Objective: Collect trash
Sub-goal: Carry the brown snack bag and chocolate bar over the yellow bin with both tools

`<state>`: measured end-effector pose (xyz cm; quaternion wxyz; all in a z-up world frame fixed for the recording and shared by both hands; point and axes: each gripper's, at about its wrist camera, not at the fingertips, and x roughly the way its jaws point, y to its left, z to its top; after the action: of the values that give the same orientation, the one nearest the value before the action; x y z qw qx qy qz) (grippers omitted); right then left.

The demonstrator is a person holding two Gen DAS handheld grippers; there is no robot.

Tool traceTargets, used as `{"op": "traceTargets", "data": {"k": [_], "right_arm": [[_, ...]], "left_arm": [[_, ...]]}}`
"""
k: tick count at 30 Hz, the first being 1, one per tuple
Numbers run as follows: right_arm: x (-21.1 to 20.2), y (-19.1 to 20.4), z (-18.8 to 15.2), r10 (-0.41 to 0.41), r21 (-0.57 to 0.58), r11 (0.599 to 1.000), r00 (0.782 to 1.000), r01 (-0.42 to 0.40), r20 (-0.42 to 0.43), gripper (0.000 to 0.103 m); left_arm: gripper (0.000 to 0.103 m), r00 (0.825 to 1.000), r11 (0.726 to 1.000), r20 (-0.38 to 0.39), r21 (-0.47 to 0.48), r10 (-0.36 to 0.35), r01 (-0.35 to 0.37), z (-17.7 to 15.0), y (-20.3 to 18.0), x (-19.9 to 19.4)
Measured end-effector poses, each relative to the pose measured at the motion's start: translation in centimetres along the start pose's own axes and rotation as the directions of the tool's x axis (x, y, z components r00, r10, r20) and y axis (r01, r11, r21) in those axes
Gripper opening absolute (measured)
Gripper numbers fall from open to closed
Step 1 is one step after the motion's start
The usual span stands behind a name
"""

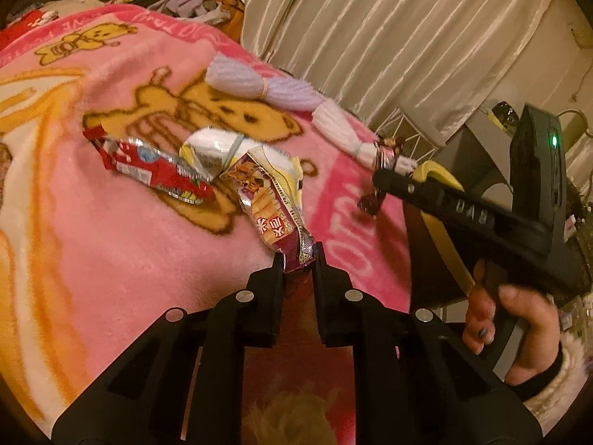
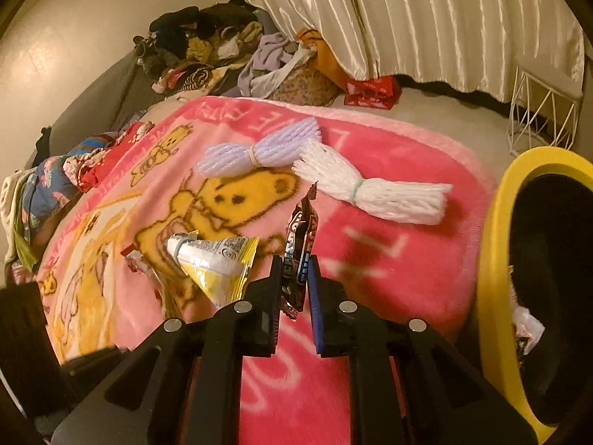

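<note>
**Both tongs pinch a wrapper, bin is at the right**

Left tongs [image 1: 299,259] are pressed together on the corner of a purple snack wrapper [image 1: 272,205], which lies mostly on the pink blanket [image 1: 111,241]. Right tongs [image 2: 293,278] pinch a dark candy wrapper [image 2: 298,244] that stands upright between the pads, lifted off the blanket. To do this step well, I think each grip should stay firm while the wrappers travel to the yellow bin [image 2: 493,259], just beside the blanket's right edge, and release only over its opening. A red wrapper [image 1: 155,170] and a yellow-white packet [image 2: 218,267] lie near, beyond the left tongs. Two foam net bundles [image 2: 374,189] rest farther back.
</note>
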<state>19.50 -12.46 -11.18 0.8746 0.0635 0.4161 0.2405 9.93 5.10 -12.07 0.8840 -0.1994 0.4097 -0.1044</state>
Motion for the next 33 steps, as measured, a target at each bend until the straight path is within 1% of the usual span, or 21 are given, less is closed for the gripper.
{"op": "traceTargets", "data": {"k": [6,19,33], "right_arm": [[-1.4,0.4,-0.7,0.012,-0.027,1.000,1.000,-0.012,0.020,0.013],[-3.6,0.7,-1.2,0.038,-0.044,0.998,0.998,-0.035,0.052,0.013],[-6.1,-0.5,-0.9,0.035,-0.028,0.999,0.994,-0.032,0.103,0.013]], "left_arm": [[0.009,0.999,1.000,0.038,0.028,-0.007,0.006,0.8,-1.0,-1.2],[0.009,0.996,0.998,0.086,0.058,-0.016,0.011,1.5,-2.5,-2.8],[0.009,0.993,0.995,0.112,0.094,-0.034,0.024,1.7,-4.6,-3.8]]}}
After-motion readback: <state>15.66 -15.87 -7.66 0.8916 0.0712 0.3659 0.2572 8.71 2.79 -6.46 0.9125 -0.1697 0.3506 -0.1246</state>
